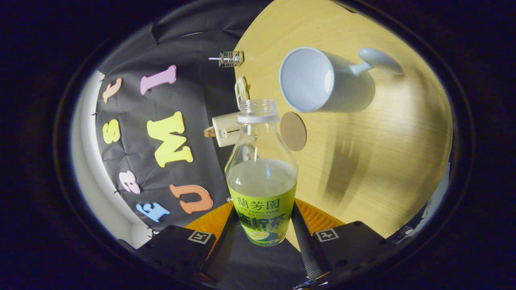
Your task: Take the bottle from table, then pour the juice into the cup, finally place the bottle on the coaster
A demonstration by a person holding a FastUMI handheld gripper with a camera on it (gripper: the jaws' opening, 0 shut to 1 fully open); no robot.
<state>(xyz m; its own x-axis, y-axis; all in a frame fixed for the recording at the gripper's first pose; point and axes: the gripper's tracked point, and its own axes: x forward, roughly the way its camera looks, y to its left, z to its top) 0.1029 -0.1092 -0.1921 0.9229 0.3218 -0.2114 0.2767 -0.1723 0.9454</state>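
Observation:
My gripper [262,225] is shut on a clear bottle [261,177] with a green label, both fingers pressing its sides. The bottle has no cap and holds pale juice about halfway up. The whole view is rolled, so the wooden table [383,141] stands on its side and the bottle is tilted, its open neck pointing toward the pale blue cup [318,80]. That cup stands on the table just beyond the bottle's mouth, its handle on the far side. A round brown coaster [293,131] lies flat on the table between the bottle's neck and the cup.
A small cream box [226,129] and a small glass item [230,59] stand at the table's back edge against the black cloth wall. A pale clip-like object [241,89] sits near them. Open wood stretches past the cup.

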